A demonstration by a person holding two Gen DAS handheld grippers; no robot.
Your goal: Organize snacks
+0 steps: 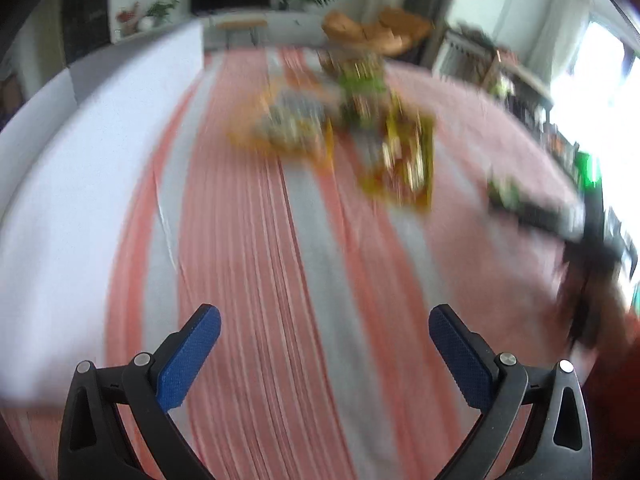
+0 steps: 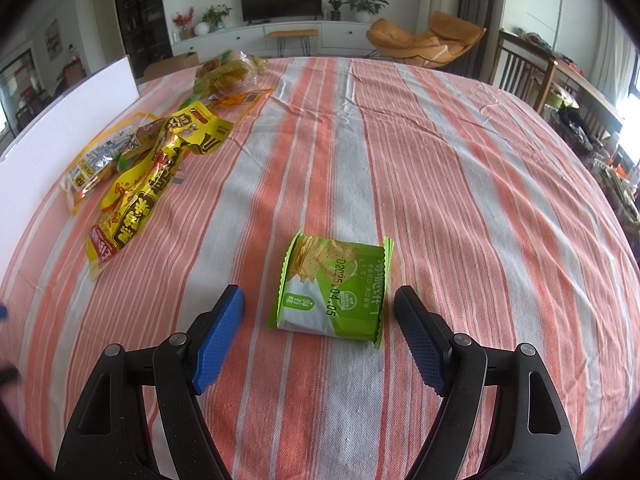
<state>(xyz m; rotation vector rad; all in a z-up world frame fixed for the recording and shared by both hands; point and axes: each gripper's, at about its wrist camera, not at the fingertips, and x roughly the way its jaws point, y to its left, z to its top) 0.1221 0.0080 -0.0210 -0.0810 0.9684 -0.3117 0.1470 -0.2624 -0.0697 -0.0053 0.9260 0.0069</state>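
A green cracker packet [image 2: 334, 288] lies flat on the striped tablecloth [image 2: 460, 168]. My right gripper [image 2: 320, 312] is open and empty, its blue fingers on either side of the packet's near end, not touching it. A pile of yellow snack bags [image 2: 152, 168] lies at the left, with more bags [image 2: 228, 76] further back. In the blurred left wrist view my left gripper [image 1: 324, 344] is open and empty above the cloth, well short of a blurred heap of yellow and green snack bags [image 1: 348, 132].
A white board [image 2: 60, 136] stands along the table's left edge; it also shows in the left wrist view [image 1: 100, 168]. The other gripper [image 1: 560, 216] shows blurred at the right of the left wrist view. Wooden chairs [image 2: 528, 68] stand beyond the right edge.
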